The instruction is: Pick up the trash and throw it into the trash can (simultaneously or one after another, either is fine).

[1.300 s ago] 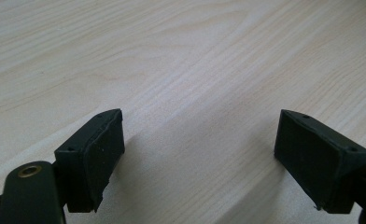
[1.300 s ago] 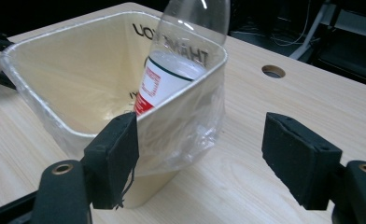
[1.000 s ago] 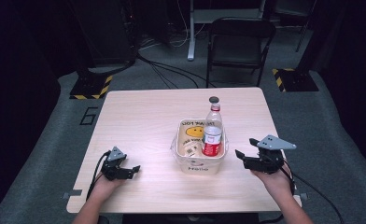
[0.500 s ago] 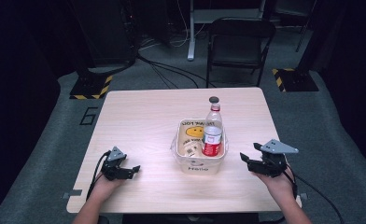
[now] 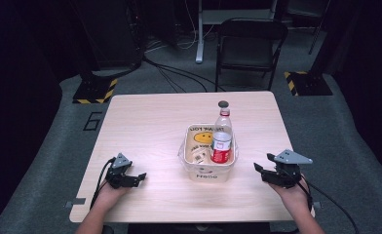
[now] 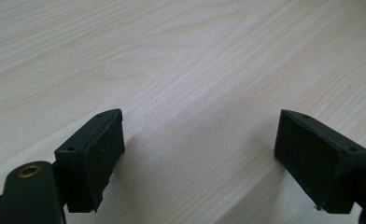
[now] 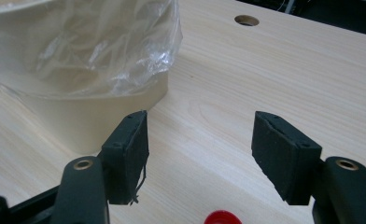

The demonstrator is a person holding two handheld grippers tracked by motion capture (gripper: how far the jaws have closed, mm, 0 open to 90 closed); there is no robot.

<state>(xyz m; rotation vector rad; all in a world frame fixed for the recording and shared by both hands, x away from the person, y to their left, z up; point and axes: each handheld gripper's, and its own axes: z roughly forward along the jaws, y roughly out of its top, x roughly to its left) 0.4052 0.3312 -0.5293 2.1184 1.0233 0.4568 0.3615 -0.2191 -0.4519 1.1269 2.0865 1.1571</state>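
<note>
A white bin (image 5: 203, 171) lined with clear plastic stands mid-table. In it stands a clear bottle with a red label (image 5: 221, 144), beside a yellow smiley item (image 5: 202, 138). My right gripper (image 5: 258, 169) rests low over the table to the right of the bin, open. Its jaws have just been closing, with bare wood between the pads. In the right gripper view (image 7: 200, 116) the bin wall (image 7: 73, 119) is just left of the jaws, and a red cap (image 7: 222, 218) lies on the table at the bottom edge. My left gripper (image 5: 139, 178) (image 6: 200, 116) sits open over bare wood, left of the bin.
A round hole (image 5: 223, 103) pierces the table (image 5: 150, 122) behind the bin. A dark folding chair (image 5: 250, 44) stands beyond the far edge. Cables trail from both grippers toward the near edge. Bare wood lies between each gripper and the bin.
My right gripper has sunk a little toward the table. The left gripper and the things in the bin have not moved.
</note>
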